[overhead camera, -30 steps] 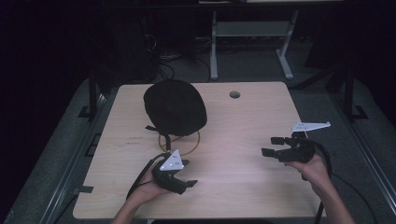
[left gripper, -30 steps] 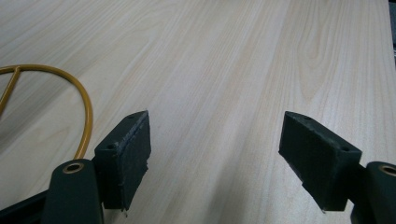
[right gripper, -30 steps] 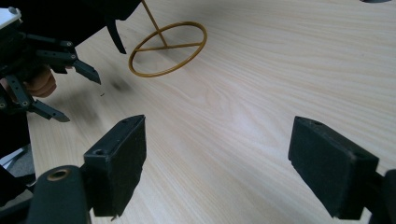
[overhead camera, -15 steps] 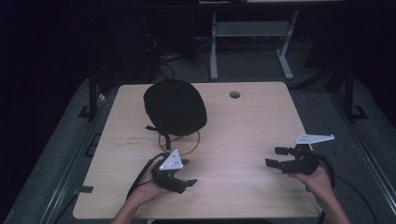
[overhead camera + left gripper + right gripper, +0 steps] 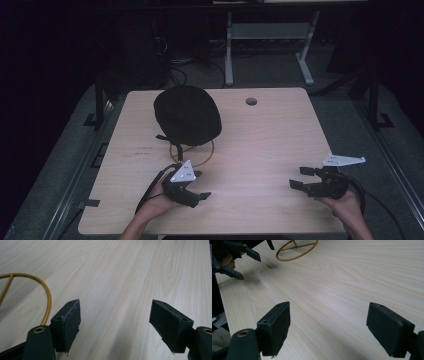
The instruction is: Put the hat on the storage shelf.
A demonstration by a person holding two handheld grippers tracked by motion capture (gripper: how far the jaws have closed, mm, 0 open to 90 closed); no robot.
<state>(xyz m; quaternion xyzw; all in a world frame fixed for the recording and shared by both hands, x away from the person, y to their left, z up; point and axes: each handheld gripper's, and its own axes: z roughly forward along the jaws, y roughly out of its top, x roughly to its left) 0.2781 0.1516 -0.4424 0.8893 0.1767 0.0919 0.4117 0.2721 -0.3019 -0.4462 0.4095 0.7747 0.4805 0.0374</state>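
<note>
A black cap-like object rests on a gold wire ring stand at the table's back left. My left gripper hovers near the front edge just below that ring, jaws wide apart and empty; the gold ring curves past its left jaw. My right gripper is held low at the front right, open, with bare wood between its pads. In the right gripper view the gold ring and the left gripper appear far off at the top left.
The light wooden table has a round cable hole near its back edge. Dark floor, cables and a grey desk frame lie beyond. Black rails run along both sides of the table.
My right gripper has drawn back toward the front right edge and lowered. The left gripper has stayed where it was.
</note>
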